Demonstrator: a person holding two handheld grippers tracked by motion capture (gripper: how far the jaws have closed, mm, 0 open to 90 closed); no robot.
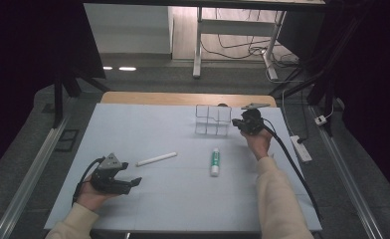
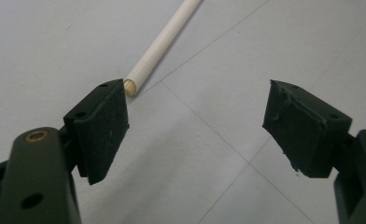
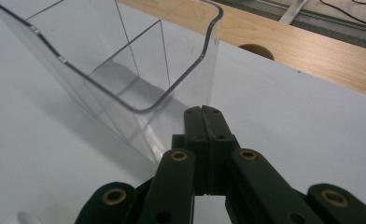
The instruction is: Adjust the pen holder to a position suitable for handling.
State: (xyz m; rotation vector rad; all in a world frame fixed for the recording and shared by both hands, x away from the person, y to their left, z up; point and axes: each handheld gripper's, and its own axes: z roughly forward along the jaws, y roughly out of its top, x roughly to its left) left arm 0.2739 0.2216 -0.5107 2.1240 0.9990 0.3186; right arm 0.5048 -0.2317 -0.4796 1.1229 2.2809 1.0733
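Your left gripper (image 1: 131,182) sits low at the near left of the table (image 1: 148,209), fingers (image 2: 102,126) spread wide with nothing between them. In the left gripper view the end of the white stick (image 2: 160,46) lies on the table just past the tip of one finger, very close to it, though I can't tell if they touch. From the high view that white stick (image 1: 156,159) lies slanted, just ahead and to the right of the left gripper.

Your right gripper (image 1: 238,123) is up at the far side, right beside the clear plastic divided organizer (image 1: 213,119). Its fingers (image 3: 203,126) are pressed fully together with nothing caught in them, tips just beside the organizer's rounded corner (image 3: 172,84).

A green-and-white tube (image 1: 215,162) lies on the table between the two grippers, well apart from both.
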